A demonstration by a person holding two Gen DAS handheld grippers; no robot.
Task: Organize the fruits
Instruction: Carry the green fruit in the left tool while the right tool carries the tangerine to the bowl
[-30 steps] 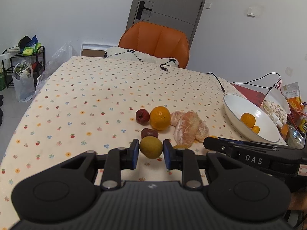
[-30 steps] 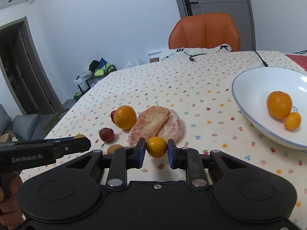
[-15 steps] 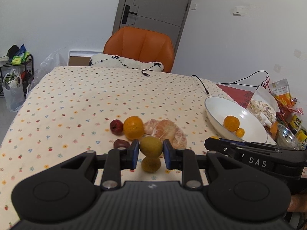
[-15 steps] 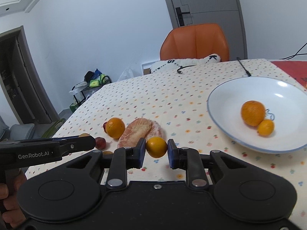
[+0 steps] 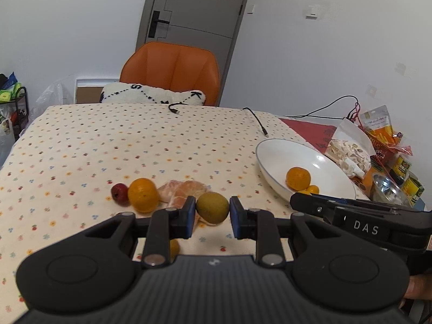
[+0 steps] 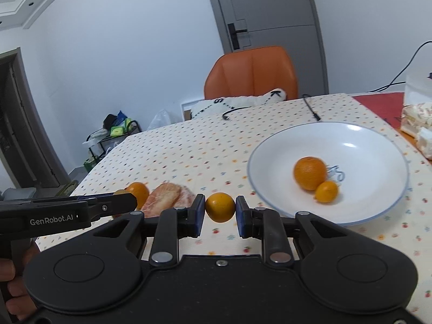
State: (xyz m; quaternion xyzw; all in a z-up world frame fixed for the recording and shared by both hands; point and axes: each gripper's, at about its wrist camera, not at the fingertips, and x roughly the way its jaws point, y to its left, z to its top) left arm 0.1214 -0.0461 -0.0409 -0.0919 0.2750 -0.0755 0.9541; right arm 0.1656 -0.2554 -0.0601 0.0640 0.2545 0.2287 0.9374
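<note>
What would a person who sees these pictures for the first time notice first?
First, the two fruits held up in front of the cameras: a round greenish-brown fruit clamped in the left gripper, and a small round orange citrus clamped in the right gripper. Next, the wide white bowl at the right of the table, with two orange fruits inside, and the orange chair at the far end.

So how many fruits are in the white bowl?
2: an orange in the white bowl, and a smaller orange fruit touching its front. Nothing else shows inside.
</note>
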